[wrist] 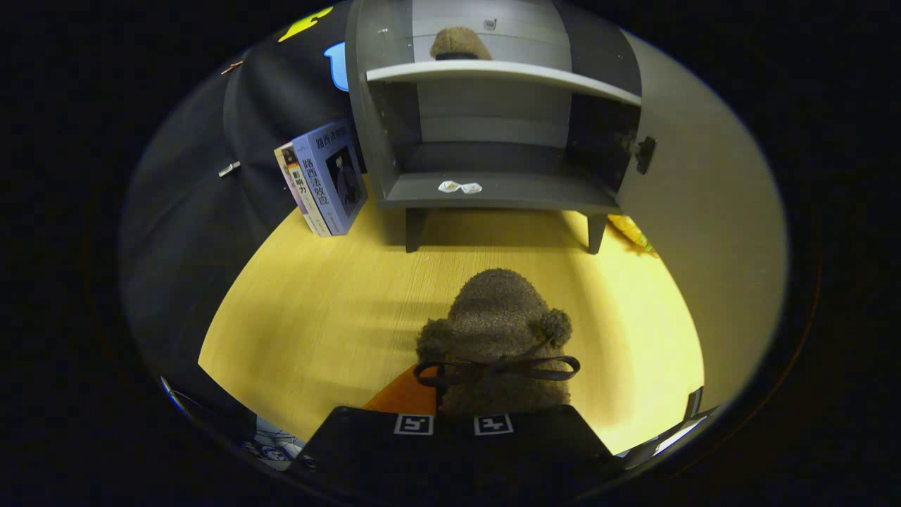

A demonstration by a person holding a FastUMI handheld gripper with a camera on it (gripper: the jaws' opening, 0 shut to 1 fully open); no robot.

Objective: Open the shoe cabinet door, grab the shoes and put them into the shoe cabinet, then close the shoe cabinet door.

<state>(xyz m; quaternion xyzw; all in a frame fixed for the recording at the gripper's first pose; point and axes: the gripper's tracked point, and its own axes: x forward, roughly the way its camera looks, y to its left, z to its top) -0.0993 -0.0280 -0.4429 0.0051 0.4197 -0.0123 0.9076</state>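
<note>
Gripping a fuzzy brown shoe between its closed-in fingers, toe pointing forward, the gripper faces the open shoe cabinet straight ahead across the wooden floor, its lower shelf free.

From here I can read print on the pale blue upright book leaning at the far left, just beside the grey open shoe cabinet: its cover carries a column of Chinese characters, 路西法效应, and the same title runs down its spine. The thinner cream-spined book pressed against its left side has 影响力 on the spine. Two square black-and-white coded markers sit on the hand-held gripper nearest me; they are patterns, not words I can read.
</note>
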